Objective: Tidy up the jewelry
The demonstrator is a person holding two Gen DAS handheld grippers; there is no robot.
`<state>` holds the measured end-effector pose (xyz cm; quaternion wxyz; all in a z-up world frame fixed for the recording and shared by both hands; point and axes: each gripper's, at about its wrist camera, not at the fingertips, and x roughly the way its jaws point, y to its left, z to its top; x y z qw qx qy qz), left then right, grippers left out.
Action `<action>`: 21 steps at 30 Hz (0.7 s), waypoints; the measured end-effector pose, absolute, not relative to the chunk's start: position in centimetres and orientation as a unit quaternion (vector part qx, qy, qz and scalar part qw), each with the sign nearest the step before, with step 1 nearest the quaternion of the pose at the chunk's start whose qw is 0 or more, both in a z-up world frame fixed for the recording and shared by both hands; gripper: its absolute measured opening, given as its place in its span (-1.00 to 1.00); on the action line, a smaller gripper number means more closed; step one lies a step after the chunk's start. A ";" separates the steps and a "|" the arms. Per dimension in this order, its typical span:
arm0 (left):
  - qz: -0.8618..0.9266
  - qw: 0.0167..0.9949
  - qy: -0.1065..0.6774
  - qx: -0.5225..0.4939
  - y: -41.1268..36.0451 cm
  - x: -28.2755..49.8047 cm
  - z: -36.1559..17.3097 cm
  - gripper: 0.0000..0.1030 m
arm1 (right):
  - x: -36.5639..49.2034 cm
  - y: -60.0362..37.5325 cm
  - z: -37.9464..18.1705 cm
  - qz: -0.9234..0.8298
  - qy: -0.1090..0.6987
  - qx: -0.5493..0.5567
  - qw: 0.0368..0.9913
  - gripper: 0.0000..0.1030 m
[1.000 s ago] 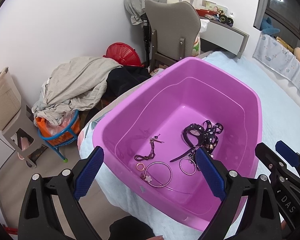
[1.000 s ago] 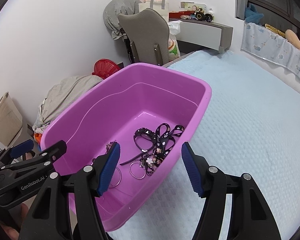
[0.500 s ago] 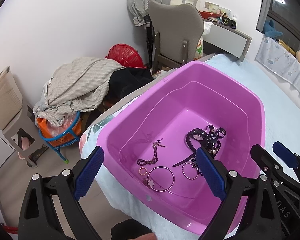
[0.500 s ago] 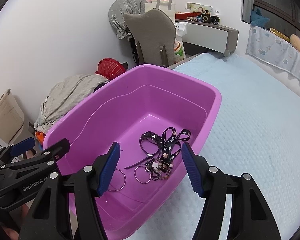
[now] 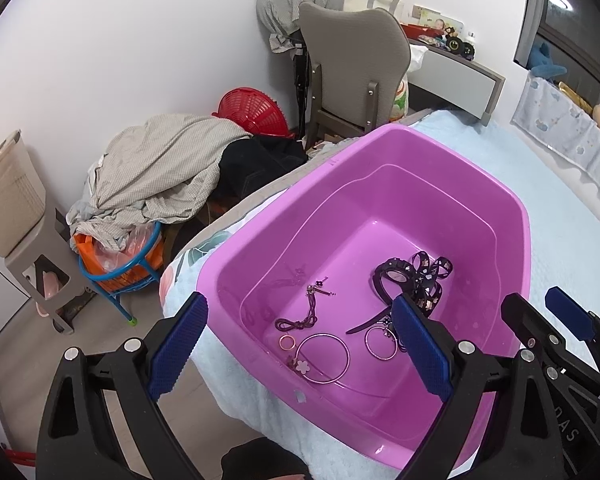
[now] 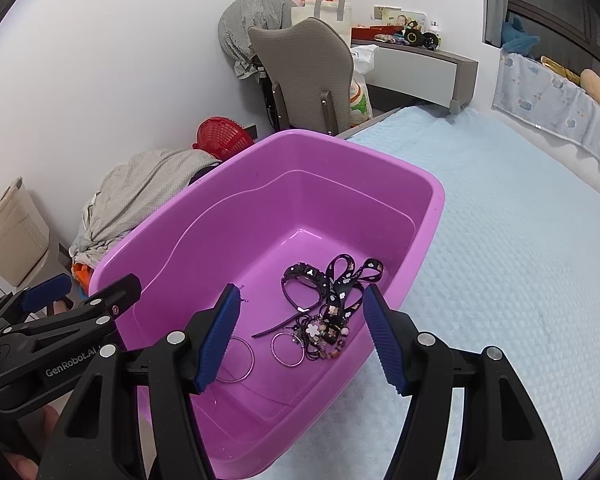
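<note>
Bed: We see the pale blue bed cover [image 6: 500, 240] carrying the whole job; no jewelry lies loose on it in either view.
Basin: The purple basin [image 5: 516, 208] sits on the bed near its edge, and every piece we can find is on its floor.
Progress: We judge the gathering well along or done, since all visible pieces are in the basin; inside it nothing is sorted, and the dark pieces overlap in a heap.
Dark pile: The black strap and ribbon tangle [image 6: 332, 284] lies toward the right wall, with a beaded flower cluster [image 6: 320, 332] touching its near end.
Large bangle: The big thin bangle [image 5: 324, 356] lies flat near the front wall, a flower charm [image 5: 302, 366] on its rim.
Small pieces: A smaller hoop [image 5: 380, 342] rests beside the strap end; a cord necklace [image 5: 304, 316] and a small pink ring [image 5: 288, 342] lie apart to the left.
Left hand-held gripper [image 5: 296, 344]: jaws spread wide, carrying nothing, above the near wall.
Right hand-held gripper [image 6: 300, 328]: jaws likewise apart and empty, over the pile.
Change: Compared with a second ago, both cameras have pulled back and up a little, so the basin sits lower and farther; the jewelry has not shifted.
</note>
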<state>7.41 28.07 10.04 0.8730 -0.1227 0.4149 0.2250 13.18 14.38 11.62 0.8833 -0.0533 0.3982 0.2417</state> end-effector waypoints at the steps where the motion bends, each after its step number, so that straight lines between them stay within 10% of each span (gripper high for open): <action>1: 0.225 0.873 0.415 -0.123 28.1 7.4 10.0 0.78 | 13.2 14.4 11.6 0.242 0.398 -0.054 0.883 0.19; 21: 0.228 0.874 0.411 -0.125 28.0 7.0 10.4 0.78 | 13.0 15.0 11.8 0.243 0.396 -0.054 0.884 0.19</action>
